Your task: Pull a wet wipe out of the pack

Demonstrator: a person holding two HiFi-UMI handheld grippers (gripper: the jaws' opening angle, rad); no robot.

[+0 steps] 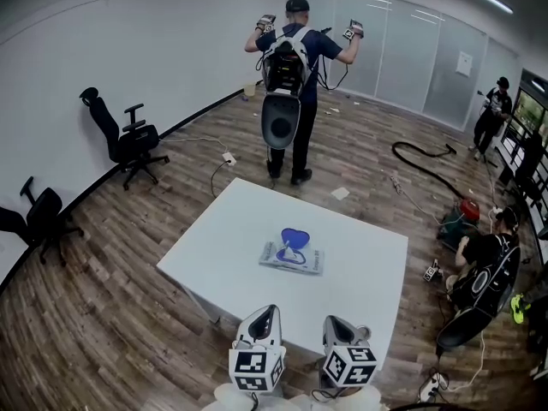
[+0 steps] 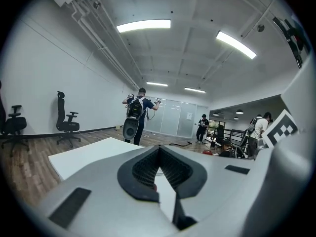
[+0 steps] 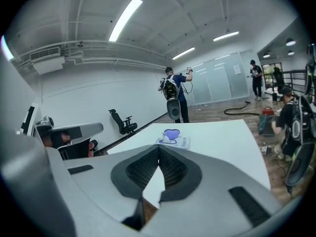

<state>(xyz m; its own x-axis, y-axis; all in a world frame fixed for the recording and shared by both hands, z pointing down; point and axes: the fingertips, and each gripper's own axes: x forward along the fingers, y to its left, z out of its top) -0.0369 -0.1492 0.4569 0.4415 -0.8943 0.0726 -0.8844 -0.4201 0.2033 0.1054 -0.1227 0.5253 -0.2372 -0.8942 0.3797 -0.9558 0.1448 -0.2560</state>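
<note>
Mid table (image 1: 368, 264): wipe pack (image 1: 292, 255), lid up; L gripper (image 1: 271, 312) & R gripper (image 1: 332, 322) near edge, jaws together, empty.

We hold the left gripper (image 2: 159, 148) and right gripper (image 3: 159, 147) just beside each other, jaws closed, with a narrow gap between them. Ahead of the tips the white table (image 1: 368, 255) runs open to the wipe pack (image 1: 292, 255), its blue flap raised, well apart. A person (image 1: 291, 67) stands beyond the far edge.

wipe pack (image 1: 292, 258) print too small, seemingly unreadable
</note>
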